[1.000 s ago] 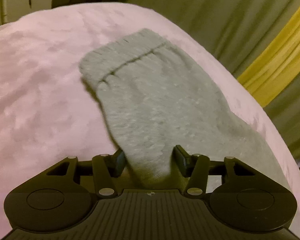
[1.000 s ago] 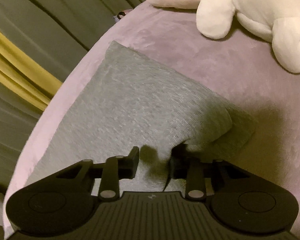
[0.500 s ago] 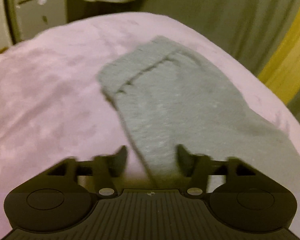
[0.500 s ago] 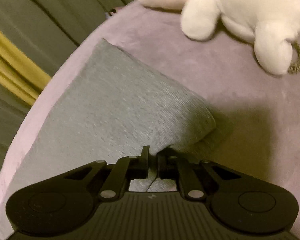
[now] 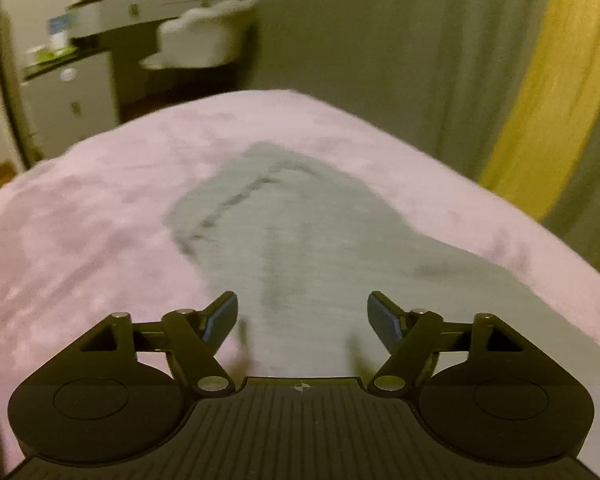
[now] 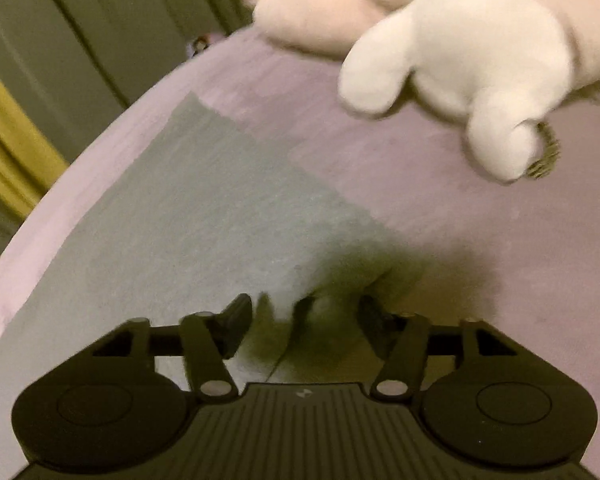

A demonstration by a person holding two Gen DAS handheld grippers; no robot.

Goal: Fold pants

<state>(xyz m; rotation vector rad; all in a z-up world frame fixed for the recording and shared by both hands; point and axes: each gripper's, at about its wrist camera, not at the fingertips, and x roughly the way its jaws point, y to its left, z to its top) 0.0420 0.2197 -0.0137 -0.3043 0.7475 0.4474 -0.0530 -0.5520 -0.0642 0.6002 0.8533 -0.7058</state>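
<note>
Your left gripper [image 5: 302,312] has its two jaws spread wide, and they have just been opening; nothing is pinched between them. Past the fingertips, the grey pants [image 5: 300,248] lie flat below, with no pad touching the cloth. Your right gripper [image 6: 304,316] also has two jaws standing apart, just opened from a near-closed pinch. A blurred fold of the grey pants [image 6: 204,216] sits in the gap in deep shadow, and neither pad presses on it.

There is one pair of pants. It lies folded on the pink bed cover [image 5: 80,208] — a long grey shape with a dark stitched seam line near its far end in the left wrist view. In the right wrist view its edge runs as a straight diagonal across the cover.

Beyond the pants, in the right wrist view, one white plush toy [image 6: 480,64] lies on the bed, with one pale pink cushion [image 6: 320,12] behind it. At the bedside hang grey-green curtains [image 5: 400,40] with one yellow stripe [image 5: 552,92]. Farther off, blurred, stand one white chair [image 5: 204,40] and one desk [image 5: 140,4].
</note>
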